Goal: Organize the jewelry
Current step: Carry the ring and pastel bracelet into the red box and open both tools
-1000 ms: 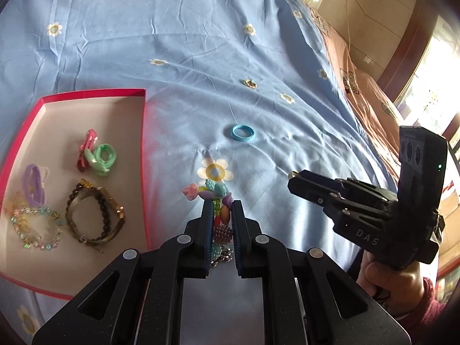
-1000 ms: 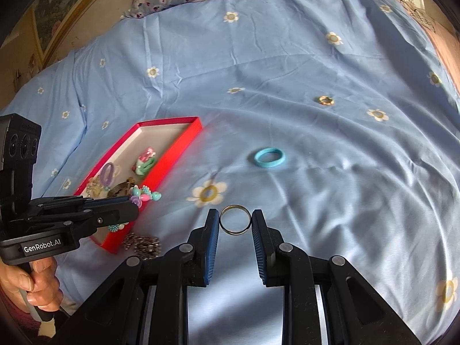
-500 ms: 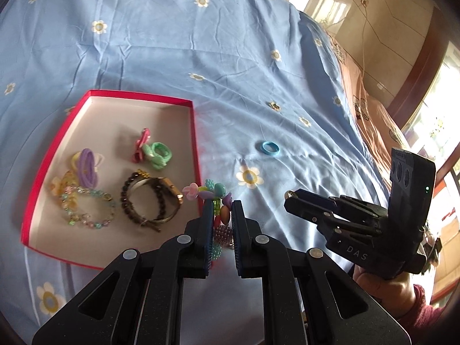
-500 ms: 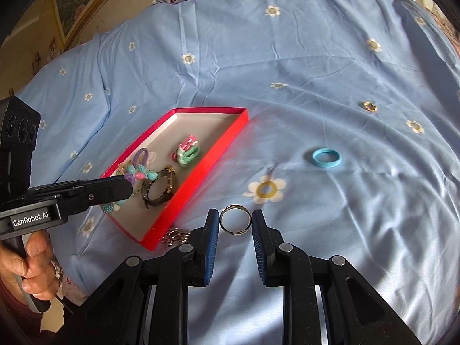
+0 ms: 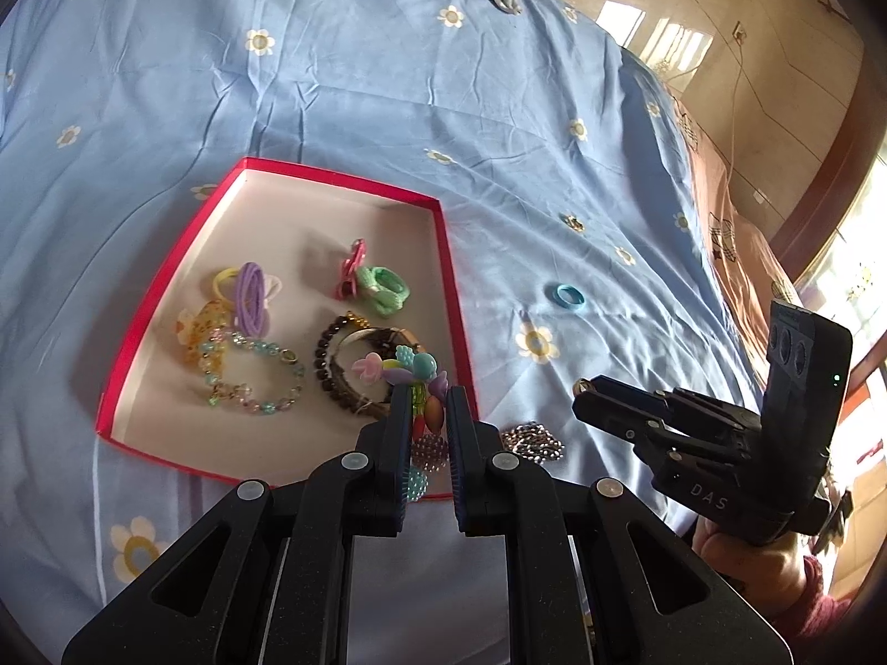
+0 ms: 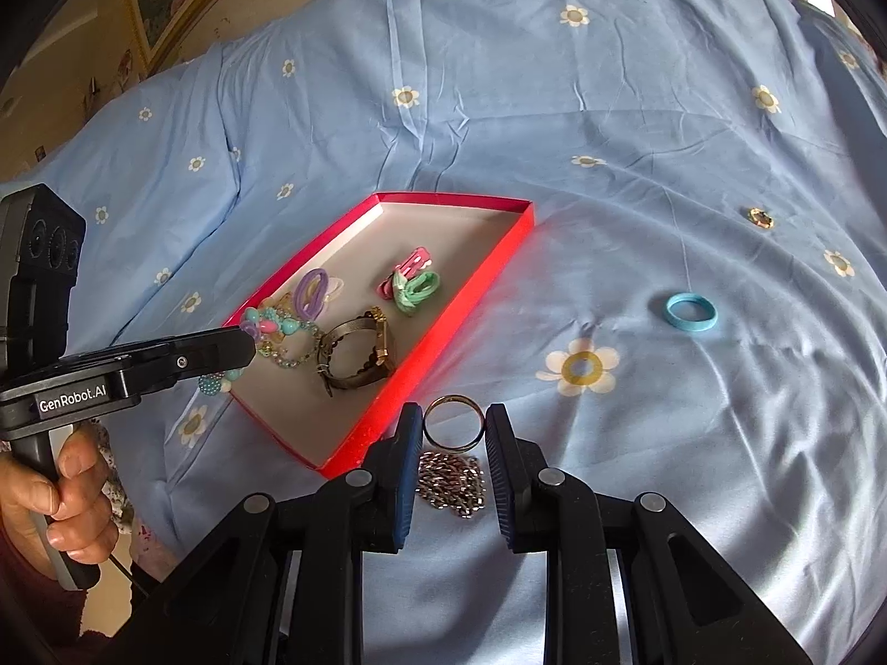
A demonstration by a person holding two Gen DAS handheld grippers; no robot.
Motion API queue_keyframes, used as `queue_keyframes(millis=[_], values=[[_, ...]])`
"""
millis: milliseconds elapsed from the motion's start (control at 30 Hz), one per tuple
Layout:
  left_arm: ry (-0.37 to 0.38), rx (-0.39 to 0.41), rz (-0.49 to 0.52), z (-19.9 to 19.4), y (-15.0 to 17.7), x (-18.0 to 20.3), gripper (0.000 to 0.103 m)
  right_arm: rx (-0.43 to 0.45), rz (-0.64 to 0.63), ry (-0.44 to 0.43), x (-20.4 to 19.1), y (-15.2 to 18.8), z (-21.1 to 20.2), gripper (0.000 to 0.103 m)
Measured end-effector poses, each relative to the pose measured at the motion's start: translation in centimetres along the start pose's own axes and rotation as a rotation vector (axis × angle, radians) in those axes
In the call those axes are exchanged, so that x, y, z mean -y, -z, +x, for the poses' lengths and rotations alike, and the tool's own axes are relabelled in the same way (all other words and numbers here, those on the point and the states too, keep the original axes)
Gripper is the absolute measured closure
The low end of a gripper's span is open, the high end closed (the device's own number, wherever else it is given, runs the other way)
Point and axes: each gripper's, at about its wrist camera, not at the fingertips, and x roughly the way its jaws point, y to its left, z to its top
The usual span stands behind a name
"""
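jewelry (image 5: 266, 366) lies in red tray (image 5: 338, 188).

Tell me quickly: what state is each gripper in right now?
Left gripper: closed on the colourful bead bracelet.
Right gripper: closed on the metal ring.

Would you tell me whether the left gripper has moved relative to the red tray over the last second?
Yes. The left gripper, shut on the beaded bracelet, has shifted toward the red tray and now hangs over its near corner.

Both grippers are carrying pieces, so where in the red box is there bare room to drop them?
The red box is bare along its far end, beyond the pink clip, and its near left corner. Crowded: hair ties, beaded bracelet, watch.
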Motion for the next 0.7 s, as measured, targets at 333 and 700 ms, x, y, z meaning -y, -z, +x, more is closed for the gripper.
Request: queue_keyframes(millis=[333, 700], values=[[-0.048, 0.016, -0.055, -0.9, 0.3, -2.7, 0.093, -0.026, -0.053, -0.045, -2.8, -0.3, 1.4, 0.080], [-0.083, -0.002, -0.080, -0.3, 0.8, -5.1, 0.093, -0.083, -0.131, -0.107, -6.4, -0.9, 4.2, 0.080]])
